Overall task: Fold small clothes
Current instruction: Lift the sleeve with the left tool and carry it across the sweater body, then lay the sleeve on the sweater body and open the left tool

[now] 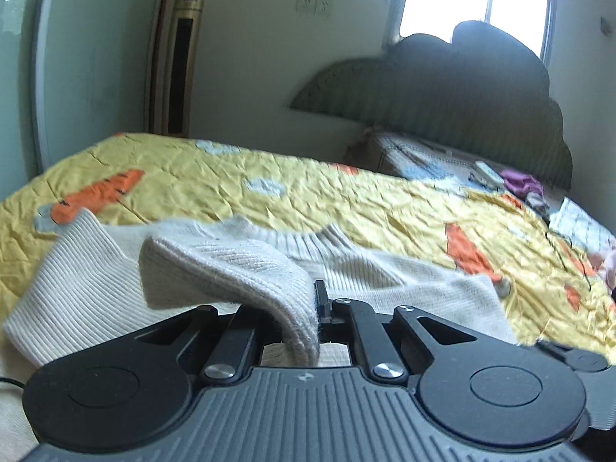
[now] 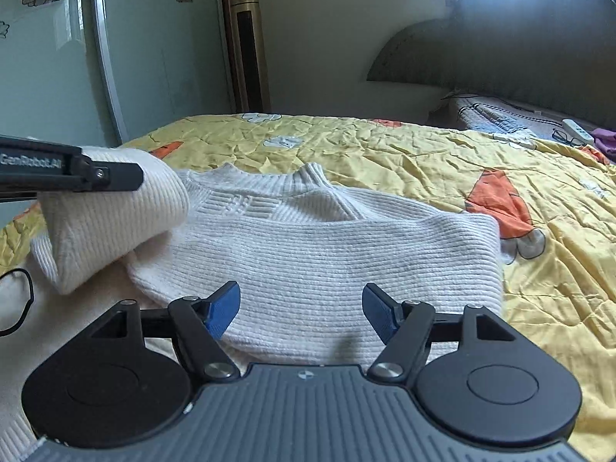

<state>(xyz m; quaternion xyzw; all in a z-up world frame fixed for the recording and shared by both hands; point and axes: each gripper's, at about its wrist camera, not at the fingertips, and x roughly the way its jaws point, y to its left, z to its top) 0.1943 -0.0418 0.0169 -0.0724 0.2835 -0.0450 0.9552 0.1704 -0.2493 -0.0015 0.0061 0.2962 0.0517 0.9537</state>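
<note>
A cream ribbed sweater (image 2: 308, 238) lies on the yellow patterned quilt (image 2: 423, 154), collar toward the far side. My left gripper (image 1: 321, 308) is shut on a fold of the sweater's sleeve (image 1: 231, 269), which drapes over its fingers. In the right wrist view that left gripper (image 2: 127, 177) comes in from the left, holding the lifted sleeve (image 2: 115, 223) above the sweater's left shoulder. My right gripper (image 2: 300, 312) stands open just above the sweater's near hem, blue pads (image 2: 223, 312) apart with only flat knit beneath them.
The bed's dark headboard (image 2: 500, 57) rises at the back right. A pillow (image 2: 496, 115), a remote (image 2: 577, 131), glasses and purple cloth (image 2: 604, 138) lie near it. A gold tower fan (image 2: 246, 46) and a glass wardrobe door (image 2: 57, 57) stand behind the bed.
</note>
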